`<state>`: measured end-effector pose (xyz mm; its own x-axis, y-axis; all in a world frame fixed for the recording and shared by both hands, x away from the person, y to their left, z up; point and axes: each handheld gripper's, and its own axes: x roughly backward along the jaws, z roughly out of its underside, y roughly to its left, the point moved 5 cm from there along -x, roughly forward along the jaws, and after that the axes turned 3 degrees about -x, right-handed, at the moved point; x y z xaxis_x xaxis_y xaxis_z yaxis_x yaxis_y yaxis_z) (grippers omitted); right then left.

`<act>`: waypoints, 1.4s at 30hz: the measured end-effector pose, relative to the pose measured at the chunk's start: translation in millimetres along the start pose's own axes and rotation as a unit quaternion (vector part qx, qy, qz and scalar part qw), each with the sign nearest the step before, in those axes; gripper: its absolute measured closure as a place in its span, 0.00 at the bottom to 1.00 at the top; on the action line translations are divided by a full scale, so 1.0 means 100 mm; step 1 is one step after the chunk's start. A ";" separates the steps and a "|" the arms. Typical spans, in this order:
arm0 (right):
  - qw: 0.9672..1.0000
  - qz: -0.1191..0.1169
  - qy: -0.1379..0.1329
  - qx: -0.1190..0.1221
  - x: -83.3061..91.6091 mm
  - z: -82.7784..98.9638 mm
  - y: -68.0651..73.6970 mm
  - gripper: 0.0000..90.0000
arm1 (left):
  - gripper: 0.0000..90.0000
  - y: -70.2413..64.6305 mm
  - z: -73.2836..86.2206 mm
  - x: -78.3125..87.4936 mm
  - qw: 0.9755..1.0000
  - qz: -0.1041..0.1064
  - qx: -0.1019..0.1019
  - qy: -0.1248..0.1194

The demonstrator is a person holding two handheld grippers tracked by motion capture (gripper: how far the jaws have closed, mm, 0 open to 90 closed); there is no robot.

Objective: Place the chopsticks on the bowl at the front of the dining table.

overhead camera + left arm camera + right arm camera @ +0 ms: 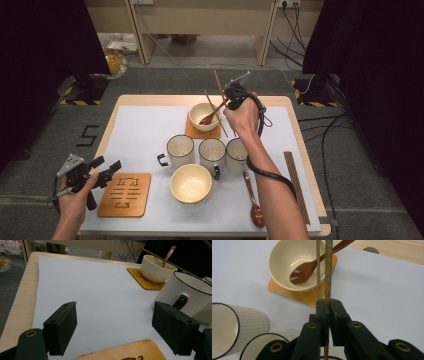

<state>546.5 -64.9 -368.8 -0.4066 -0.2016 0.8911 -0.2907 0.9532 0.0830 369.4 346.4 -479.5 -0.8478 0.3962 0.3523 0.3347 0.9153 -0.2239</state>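
Observation:
My right gripper [234, 95] [329, 306] is shut on a pair of wooden chopsticks [216, 113] [328, 270], which pass between its jaws and reach out beside the far cream bowl [196, 111] [282, 262]. That bowl sits on a wooden coaster [202, 133] [294, 296] and holds a brown wooden spoon [210, 118] [304, 271]. My left gripper [110, 167] [115, 327] rests at the table's near left with jaws wide apart and nothing between them, just left of a second wooden coaster [125, 195] [125, 352].
Three white mugs [180, 150] [212, 152] [236, 150] stand in a row mid-table, with an empty cream bowl [190, 183] in front of them. A second wooden spoon [252, 200] and a long dark wooden strip [296, 185] lie at the near right.

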 end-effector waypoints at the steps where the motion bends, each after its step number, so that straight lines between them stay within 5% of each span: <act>1: 1.000 0.000 0.000 -0.001 0.00 0.00 0.00 0.95 | 0.22 0.00 0.00 0.00 1.000 0.000 0.000 0.000; 42: 1.000 -0.003 0.000 -0.007 -0.22 -0.07 -0.02 0.95 | 0.22 0.01 0.00 0.00 1.000 -0.001 0.001 0.001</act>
<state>562.3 -60.7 -385.7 -0.4058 -0.2072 0.8902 -0.2804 0.9552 0.0945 369.5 347.2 -480.0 -0.8478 0.3948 0.3541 0.3323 0.9158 -0.2254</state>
